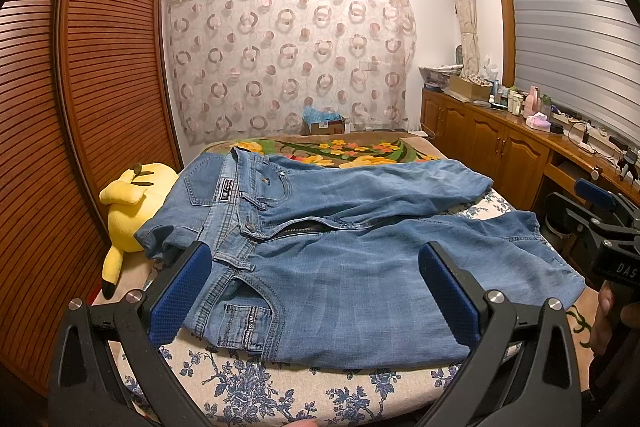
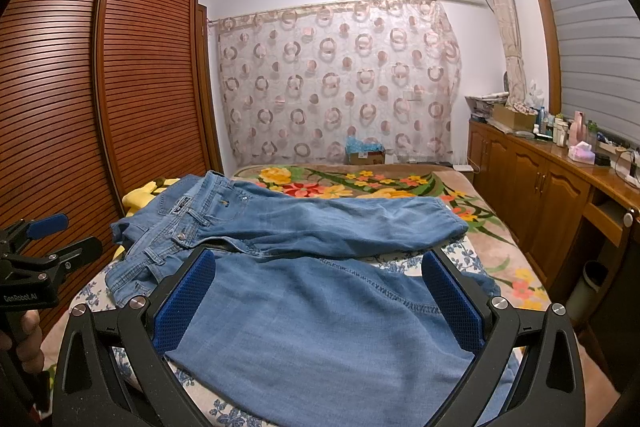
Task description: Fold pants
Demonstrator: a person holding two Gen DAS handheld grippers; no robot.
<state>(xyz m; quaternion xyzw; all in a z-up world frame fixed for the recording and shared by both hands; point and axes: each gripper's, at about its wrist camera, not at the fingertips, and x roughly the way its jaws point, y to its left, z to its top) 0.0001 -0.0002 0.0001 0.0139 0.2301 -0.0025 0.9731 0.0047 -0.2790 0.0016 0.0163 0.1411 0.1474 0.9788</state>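
Blue jeans lie spread on the bed, waistband to the left, both legs running right; they also show in the right wrist view. My left gripper is open, its blue pads wide apart just above the near waist and hip. My right gripper is open, its pads wide apart over the near leg. Each gripper shows in the other's view: the right one at the right edge, the left one at the left edge. Neither holds cloth.
A yellow plush toy lies left of the jeans by the slatted wardrobe. The bed has a blue-flower sheet and a bright floral blanket. A wooden cabinet with bottles runs along the right.
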